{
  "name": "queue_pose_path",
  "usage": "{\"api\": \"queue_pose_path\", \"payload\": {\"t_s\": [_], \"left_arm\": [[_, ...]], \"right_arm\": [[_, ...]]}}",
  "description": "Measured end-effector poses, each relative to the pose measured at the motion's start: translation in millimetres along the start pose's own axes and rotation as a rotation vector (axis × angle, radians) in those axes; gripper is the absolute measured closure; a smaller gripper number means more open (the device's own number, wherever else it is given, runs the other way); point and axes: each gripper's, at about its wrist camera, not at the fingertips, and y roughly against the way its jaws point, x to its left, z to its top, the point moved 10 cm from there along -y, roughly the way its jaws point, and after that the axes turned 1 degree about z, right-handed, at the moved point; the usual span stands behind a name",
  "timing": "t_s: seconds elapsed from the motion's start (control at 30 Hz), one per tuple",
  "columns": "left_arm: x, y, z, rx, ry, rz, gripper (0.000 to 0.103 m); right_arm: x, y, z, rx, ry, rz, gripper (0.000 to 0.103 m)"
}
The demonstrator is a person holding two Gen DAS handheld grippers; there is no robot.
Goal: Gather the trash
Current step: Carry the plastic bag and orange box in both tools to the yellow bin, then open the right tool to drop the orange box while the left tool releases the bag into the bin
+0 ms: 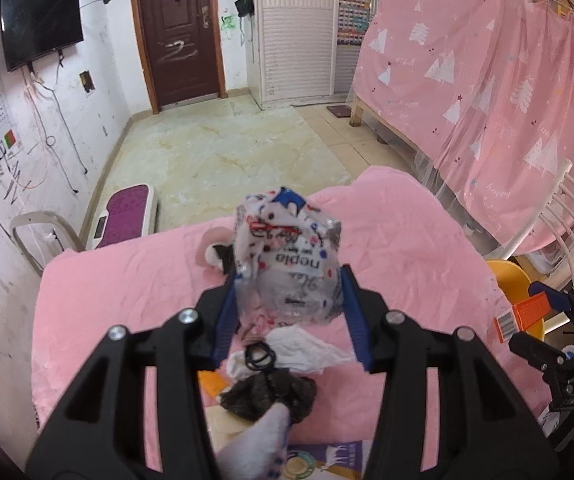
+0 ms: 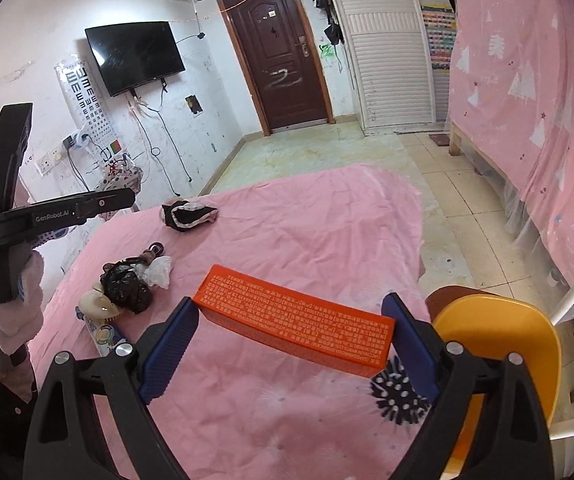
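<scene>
My left gripper (image 1: pixel 289 276) is shut on a crumpled white plastic tissue wrapper (image 1: pixel 287 256) with red and blue print, held up above the pink bedsheet (image 1: pixel 127 300). My right gripper (image 2: pixel 290 308) is shut on a long orange box (image 2: pixel 295 320), its blue pads (image 2: pixel 171 344) pressing on the two ends. On the sheet below lie a crumpled white tissue (image 2: pixel 159 270), a dark scrunched bag (image 2: pixel 127 286) and black hair ties (image 1: pixel 261 358). The orange box (image 1: pixel 521 314) also shows at the right edge of the left wrist view.
A black-and-pink cloth (image 2: pixel 189 214) lies near the sheet's far edge. A black spiky brush (image 2: pixel 397 398) sits by the right finger. A yellow chair (image 2: pixel 499 356) stands at the right, with a pink-curtained bunk (image 2: pixel 527 100) behind it. A gloved hand (image 2: pixel 11 300) holds the left gripper.
</scene>
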Motion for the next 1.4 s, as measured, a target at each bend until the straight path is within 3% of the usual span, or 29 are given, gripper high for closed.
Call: {"api": "queue_pose_path", "payload": {"t_s": [0.43,0.77,1.0,1.4], "left_arm": [[-100.1,-7.3,-0.2,0.019,-0.123,-0.051,0.057],[-194.4,-17.8,-1.0,0.044,-0.205,-0.168,0.057],[-253.3,-33.5,-7.2,0.079,-0.264,-0.206,0.057],[-321.8,-48.7,-20.5,0.127,-0.355,-0.257,0.057]], "right_arm": [[-80.5,41.9,-3.9,-0.078,-0.102,-0.06,0.02],[-154.6,53.3,-27.7,-0.065,-0.184,-0.129,0.02],[-180.7,53.4,-42.7,-0.046,-0.212,-0.135,0.017],[-229.6,72.2,-53.3,-0.087,-0.306,-0.152,0.011]]}}
